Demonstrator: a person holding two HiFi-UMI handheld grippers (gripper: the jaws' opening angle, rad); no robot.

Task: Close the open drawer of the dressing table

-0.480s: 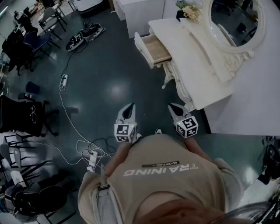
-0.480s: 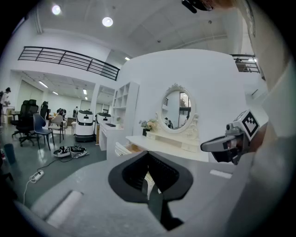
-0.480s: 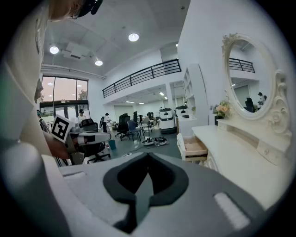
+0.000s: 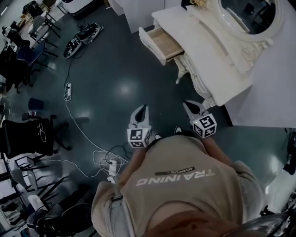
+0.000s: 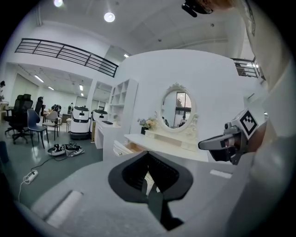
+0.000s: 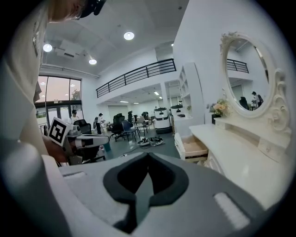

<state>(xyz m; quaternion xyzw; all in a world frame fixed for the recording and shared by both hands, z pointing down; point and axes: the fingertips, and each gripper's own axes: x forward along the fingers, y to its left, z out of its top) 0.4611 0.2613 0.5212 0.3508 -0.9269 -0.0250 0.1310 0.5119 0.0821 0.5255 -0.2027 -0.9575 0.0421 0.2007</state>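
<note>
The white dressing table [image 4: 217, 51] with an oval mirror stands at the upper right of the head view. Its wooden-lined drawer [image 4: 159, 44] is pulled out to the left, open and with nothing showing in it. Both grippers hang in front of the person's body, well short of the table and over the dark floor. My left gripper [image 4: 141, 110] is shut and holds nothing. My right gripper [image 4: 190, 106] is also shut and holds nothing. The drawer [image 5: 126, 147] shows far ahead past the left gripper [image 5: 149, 181]. In the right gripper view the drawer [image 6: 193, 147] lies beyond the gripper [image 6: 144, 184].
A power strip [image 4: 68, 89] and white cables [image 4: 88, 139] trail across the floor on the left. Black office chairs [image 4: 27, 134] stand along the left edge. A white cabinet [image 4: 134, 11] stands behind the drawer. Flowers [image 6: 219, 107] sit on the table top.
The view has shifted: the table and drawer sit a little higher in the picture, and both grippers a little to the right. Both jaws stay shut.
</note>
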